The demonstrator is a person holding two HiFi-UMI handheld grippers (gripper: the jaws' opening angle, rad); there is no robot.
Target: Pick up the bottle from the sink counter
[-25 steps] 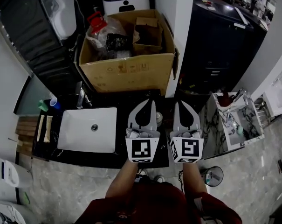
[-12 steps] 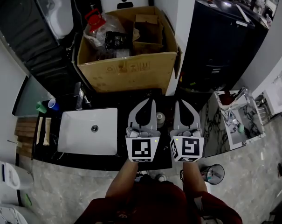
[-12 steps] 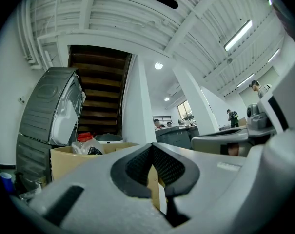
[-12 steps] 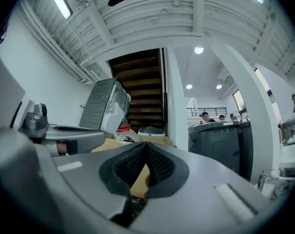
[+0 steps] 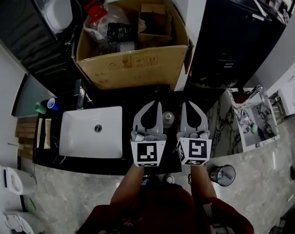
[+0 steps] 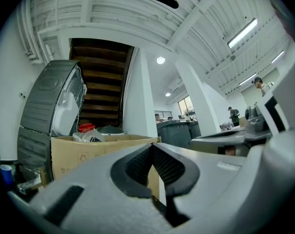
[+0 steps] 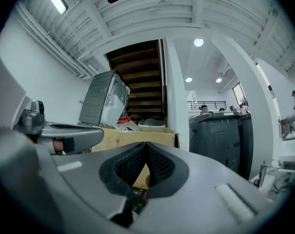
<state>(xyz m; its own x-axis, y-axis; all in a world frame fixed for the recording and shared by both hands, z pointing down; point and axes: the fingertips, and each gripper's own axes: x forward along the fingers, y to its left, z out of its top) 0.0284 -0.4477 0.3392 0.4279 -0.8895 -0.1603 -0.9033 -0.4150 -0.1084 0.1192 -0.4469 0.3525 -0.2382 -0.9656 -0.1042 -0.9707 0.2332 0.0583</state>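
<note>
A small pale bottle [image 5: 168, 118] with a round cap stands on the black sink counter [image 5: 113, 164], in the gap between my two grippers and apart from both. Both grippers hover over the counter side by side, pointing toward the cardboard box. The left gripper [image 5: 152, 103] is shut with nothing in it; in the left gripper view its tips [image 6: 151, 146] meet. To the bottle's right, the right gripper [image 5: 190, 103] is also shut and empty, jaws closed together [image 7: 146, 144] in the right gripper view.
A white basin [image 5: 92, 139] is set in the counter left of the grippers, with a faucet [image 5: 80, 95] and a blue cup [image 5: 51, 104] behind it. A large open cardboard box [image 5: 132, 65] stands beyond the counter. A marble counter [image 5: 245, 126] lies right.
The head view has drifted a little, so the box and sink sit slightly higher and left. Both grippers stay shut and side by side; the bottle shows more plainly between them.
</note>
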